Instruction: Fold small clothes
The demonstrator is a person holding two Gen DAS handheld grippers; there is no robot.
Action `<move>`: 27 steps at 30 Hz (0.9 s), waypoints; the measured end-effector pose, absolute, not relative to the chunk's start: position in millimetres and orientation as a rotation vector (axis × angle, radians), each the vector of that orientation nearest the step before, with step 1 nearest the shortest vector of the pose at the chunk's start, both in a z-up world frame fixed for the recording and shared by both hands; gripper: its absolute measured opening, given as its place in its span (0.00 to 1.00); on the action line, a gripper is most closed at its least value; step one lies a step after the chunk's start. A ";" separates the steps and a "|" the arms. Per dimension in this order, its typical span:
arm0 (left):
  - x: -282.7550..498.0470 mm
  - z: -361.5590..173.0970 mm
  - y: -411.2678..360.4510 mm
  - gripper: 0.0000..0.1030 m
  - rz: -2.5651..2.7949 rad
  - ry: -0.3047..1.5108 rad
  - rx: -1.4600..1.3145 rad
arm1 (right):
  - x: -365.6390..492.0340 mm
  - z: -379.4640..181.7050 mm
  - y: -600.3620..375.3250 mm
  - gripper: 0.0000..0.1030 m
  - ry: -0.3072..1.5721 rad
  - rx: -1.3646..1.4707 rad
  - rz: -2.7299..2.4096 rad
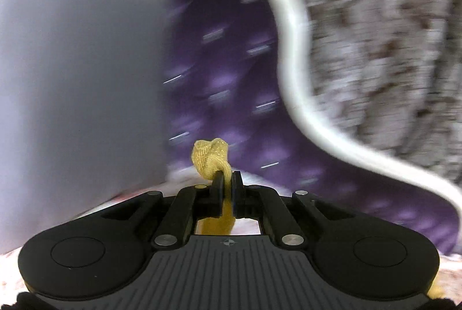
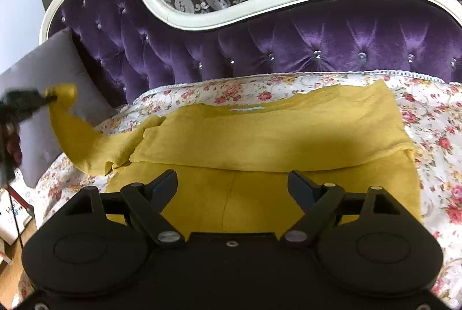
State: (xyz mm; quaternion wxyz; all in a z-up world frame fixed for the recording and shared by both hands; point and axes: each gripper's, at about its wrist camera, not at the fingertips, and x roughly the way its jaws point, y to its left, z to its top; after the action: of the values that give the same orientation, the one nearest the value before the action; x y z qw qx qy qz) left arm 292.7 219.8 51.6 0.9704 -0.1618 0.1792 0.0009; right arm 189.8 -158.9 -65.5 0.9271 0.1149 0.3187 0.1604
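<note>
Currently the sleeve fold is in hand. The mustard-yellow garment [image 2: 260, 136] lies spread on the floral bedspread [image 2: 433, 119] in front of the purple tufted headboard [image 2: 288, 44], its top part already doubled over the body. Your left tool [image 1: 226, 180] is clenched on the end of the sleeve [image 2: 72, 131], which bunches up between the pads and rises clear of the bed beside the grey pillow [image 2: 57, 64]. Your right tool [image 2: 232, 186] is released, its jaws wide apart, hovering above the near edge of the garment and holding nothing. Next, as a judgement: carry the sleeve across onto the body, lay it flat, then let go. Keep the right tool ready to pin the body against dragging.
</note>
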 end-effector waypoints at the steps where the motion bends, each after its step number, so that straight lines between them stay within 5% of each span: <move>1: 292.1 62.2 201.2 0.05 -0.037 0.346 -0.320 | 188.2 -64.7 -162.4 0.83 0.651 0.243 0.325; 10: 305.4 63.0 9.1 0.09 -0.418 0.385 -0.282 | 176.6 -63.4 -200.2 0.83 0.648 0.303 0.262; 12: 311.7 46.3 -22.9 0.41 -0.492 0.468 -0.268 | 175.9 -64.5 -208.0 0.83 0.655 0.314 0.243; 14: 306.2 33.4 -44.9 0.48 -0.526 0.502 -0.232 | 175.3 -65.6 -214.9 0.83 0.660 0.324 0.229; 19: 275.7 18.6 -41.5 0.61 -0.532 0.508 -0.185 | 177.5 -66.8 -225.5 0.83 0.668 0.326 0.208; 27: 251.3 -34.0 9.5 0.62 -0.374 0.665 -0.069 | 220.8 -66.8 -214.9 0.82 0.669 0.324 0.264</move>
State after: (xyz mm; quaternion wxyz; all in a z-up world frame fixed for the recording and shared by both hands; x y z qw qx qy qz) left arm 251.3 9.5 -34.0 0.9275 -0.0337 0.3246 -0.1825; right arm 220.8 -214.9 -66.8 0.9233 0.1576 0.3257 0.1285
